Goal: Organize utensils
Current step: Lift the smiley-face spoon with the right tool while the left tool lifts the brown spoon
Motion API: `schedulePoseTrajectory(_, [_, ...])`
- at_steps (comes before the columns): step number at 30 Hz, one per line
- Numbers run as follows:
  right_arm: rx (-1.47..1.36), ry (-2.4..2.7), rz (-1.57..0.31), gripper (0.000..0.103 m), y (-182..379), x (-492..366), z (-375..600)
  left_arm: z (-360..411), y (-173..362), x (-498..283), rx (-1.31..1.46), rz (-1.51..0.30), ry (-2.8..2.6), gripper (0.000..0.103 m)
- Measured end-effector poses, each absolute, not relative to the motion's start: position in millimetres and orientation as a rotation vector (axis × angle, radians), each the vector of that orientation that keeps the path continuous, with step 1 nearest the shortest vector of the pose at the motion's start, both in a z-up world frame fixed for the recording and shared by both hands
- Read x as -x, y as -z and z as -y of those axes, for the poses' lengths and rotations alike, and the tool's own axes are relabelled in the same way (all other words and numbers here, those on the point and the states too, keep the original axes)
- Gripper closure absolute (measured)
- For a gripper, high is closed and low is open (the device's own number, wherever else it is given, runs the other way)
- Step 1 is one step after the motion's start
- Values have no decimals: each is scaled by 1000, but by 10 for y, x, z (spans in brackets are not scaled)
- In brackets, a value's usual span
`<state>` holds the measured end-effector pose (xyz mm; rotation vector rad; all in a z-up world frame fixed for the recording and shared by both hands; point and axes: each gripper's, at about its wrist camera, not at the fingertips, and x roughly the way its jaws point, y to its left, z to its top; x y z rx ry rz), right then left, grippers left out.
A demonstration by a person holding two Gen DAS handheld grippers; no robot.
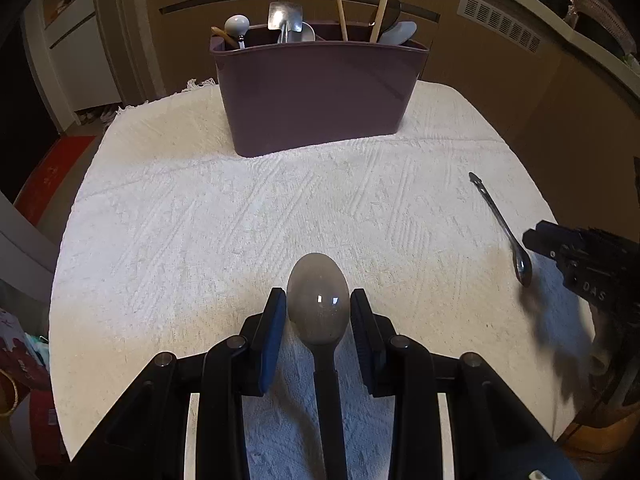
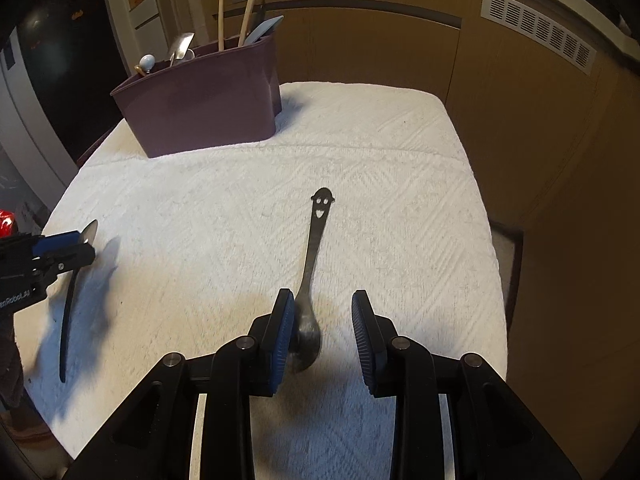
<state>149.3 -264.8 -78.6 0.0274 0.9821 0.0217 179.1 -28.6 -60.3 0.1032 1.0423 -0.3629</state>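
Left gripper (image 1: 319, 307): closed on the bowl of the grey spoon (image 1: 317, 304), a blue pad against each side.
Grey spoon: bowl pointing toward the purple caddy (image 1: 316, 100), dark handle running back between the fingers; in the right wrist view the handle hangs down below the left gripper (image 2: 86, 246).
Right gripper (image 2: 323, 320): jaws apart; the left pad (image 2: 285, 328) is at the bowl of the metal spoon (image 2: 311, 276), the right pad stands clear of it.
Metal spoon: nearer than the caddy, its smiley-face handle end pointing toward it.
Purple caddy: upright at the far edge of the white cloth (image 1: 200, 208), holding spoons and wooden handles.
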Motion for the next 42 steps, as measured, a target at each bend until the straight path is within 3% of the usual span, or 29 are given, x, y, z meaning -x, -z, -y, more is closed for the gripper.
schedulePoseTrajectory(20, [78, 33, -1044, 73, 955, -2151, 2334, 17, 577, -1663, -43, -1028, 362, 73])
schedulePoseTrajectory(23, [96, 36, -1047, 83, 948, -2135, 2339, 23, 571, -1647, -46, -1028, 365, 73])
schedulePoseTrajectory(25, [111, 38, -1041, 98, 934, -2105, 2363, 24, 570, -1645, -45, -1030, 363, 73])
schedulePoseTrajectory(30, [69, 11, -1042, 101, 891, -2000, 2475, 43, 558, -1642, -48, -1031, 361, 73])
schedulePoseTrajectory(39, [36, -33, -1023, 98, 786, -1828, 2583, 115, 578, -1645, -58, -1044, 371, 73])
schedulePoseTrajectory(41, [29, -60, -1024, 94, 774, -1700, 2599, 105, 580, -1650, -57, -1045, 375, 73])
schedulePoseTrajectory(42, [28, -72, -1026, 86, 779, -1620, 2601, 100, 587, -1661, -55, -1047, 375, 73])
